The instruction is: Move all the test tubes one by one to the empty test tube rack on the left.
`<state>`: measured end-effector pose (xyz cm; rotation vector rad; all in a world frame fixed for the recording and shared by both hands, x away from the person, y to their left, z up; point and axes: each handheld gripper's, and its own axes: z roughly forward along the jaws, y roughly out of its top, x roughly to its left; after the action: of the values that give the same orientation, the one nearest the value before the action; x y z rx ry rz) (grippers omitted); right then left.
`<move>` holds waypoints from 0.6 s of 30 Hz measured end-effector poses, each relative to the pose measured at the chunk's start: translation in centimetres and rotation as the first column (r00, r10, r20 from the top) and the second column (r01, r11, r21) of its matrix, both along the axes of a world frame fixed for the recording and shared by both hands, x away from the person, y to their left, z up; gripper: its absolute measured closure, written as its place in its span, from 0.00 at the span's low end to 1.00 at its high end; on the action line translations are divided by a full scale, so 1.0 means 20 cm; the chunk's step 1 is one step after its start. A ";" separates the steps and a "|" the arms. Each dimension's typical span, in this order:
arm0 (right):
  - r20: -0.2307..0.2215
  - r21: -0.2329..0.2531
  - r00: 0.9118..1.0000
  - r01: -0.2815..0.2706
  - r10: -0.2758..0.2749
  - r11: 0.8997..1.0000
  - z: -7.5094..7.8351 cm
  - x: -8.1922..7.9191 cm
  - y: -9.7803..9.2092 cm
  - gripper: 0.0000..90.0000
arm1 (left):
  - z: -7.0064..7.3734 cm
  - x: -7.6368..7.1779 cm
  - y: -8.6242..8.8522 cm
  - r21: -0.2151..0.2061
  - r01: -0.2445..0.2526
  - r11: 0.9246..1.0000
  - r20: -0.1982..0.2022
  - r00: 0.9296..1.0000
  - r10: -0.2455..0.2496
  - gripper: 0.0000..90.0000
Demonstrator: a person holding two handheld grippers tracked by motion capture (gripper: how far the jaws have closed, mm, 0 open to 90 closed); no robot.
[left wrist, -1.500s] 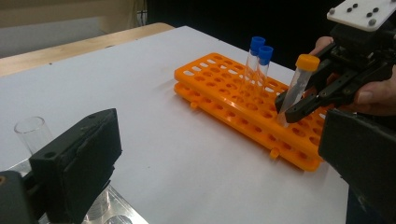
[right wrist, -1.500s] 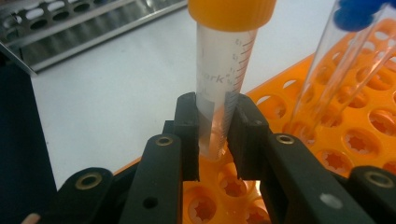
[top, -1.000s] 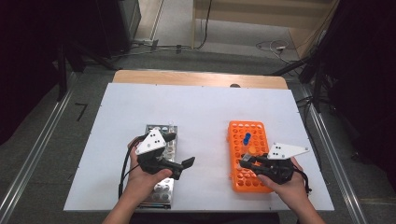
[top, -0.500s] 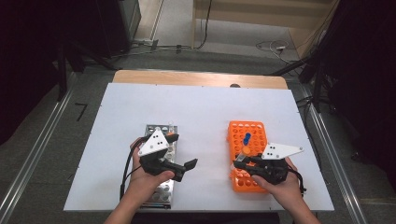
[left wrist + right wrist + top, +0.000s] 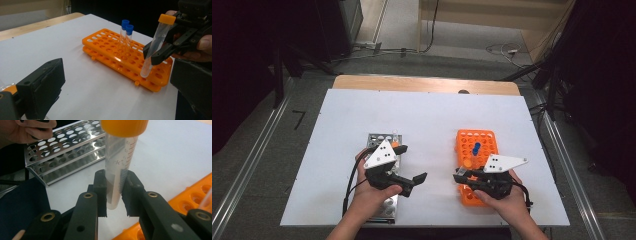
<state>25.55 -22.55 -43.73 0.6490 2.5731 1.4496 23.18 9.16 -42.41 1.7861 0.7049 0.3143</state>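
White tabletop (image 5: 422, 120) fills the middle of the high view, with dark floor and cables around it and a wooden strip along its far edge. At about 5 o'clock on the table lies a flat orange plastic tube rack (image 5: 477, 142) pierced with rows of holes; two clear tubes with blue caps (image 5: 127, 26) stand upright in it. At about 7 o'clock sits a shiny metal tube rack (image 5: 62, 147).

My right gripper (image 5: 113, 191) is clamped on a clear plastic test tube with an orange screw cap (image 5: 118, 170), the pads squeezing its lower barrel, cap uppermost. In the left gripper view the tube (image 5: 155, 45) leans a little, its rounded tip just over the near holes of the orange rack, not yet seated as far as I can judge.

My left gripper (image 5: 404, 180) hangs over the metal rack with its jaws spread apart and nothing between them.

I judge the tube light, stiff and smooth, so it could slip or swivel between flat pads. Thin plastic may crack if crushed. A firm, moderate hold on the straight barrel, below the cap and above the taper, seems best.
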 end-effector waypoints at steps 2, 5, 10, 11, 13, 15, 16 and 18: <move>-0.001 0.001 1.000 -0.005 0.005 1.000 0.00 0.00 0.01 0.81 | 0.00 0.00 -0.01 0.001 0.005 1.000 0.003 1.000 -0.005 0.00; -0.004 -0.001 1.000 -0.015 0.015 1.000 -0.01 -0.01 0.03 0.81 | 0.00 -0.01 -0.02 0.003 0.013 1.000 0.002 1.000 -0.013 0.00; -0.011 0.001 1.000 -0.029 0.029 1.000 -0.01 -0.02 0.07 0.81 | 0.00 -0.01 -0.04 0.007 0.025 1.000 0.005 1.000 -0.025 0.00; -0.013 0.002 0.999 -0.031 0.031 1.000 -0.01 -0.02 0.07 0.81 | 0.00 -0.02 -0.04 0.007 0.026 1.000 0.005 1.000 -0.026 0.00; -0.013 0.002 0.999 -0.038 0.038 0.999 -0.02 -0.02 0.08 0.81 | 0.00 -0.02 -0.05 0.004 0.031 1.000 0.005 1.000 -0.031 0.00; -0.014 0.002 0.999 -0.044 0.044 0.999 -0.02 -0.02 0.10 0.81 | 0.00 -0.02 -0.06 -0.001 0.037 0.999 0.006 0.999 -0.037 0.01; -0.014 0.003 0.999 -0.046 0.046 0.999 -0.02 -0.02 0.10 0.81 | 0.00 -0.02 -0.06 0.000 0.041 0.999 0.006 0.999 -0.041 0.01; -0.018 0.005 0.999 -0.048 0.048 0.999 -0.02 -0.03 0.11 0.81 | 0.00 -0.02 -0.07 -0.004 0.046 0.999 0.005 0.999 -0.046 0.01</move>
<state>25.02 -20.30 -44.10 0.6076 2.6180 1.4704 22.69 7.68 -42.37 1.7946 0.6591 0.2861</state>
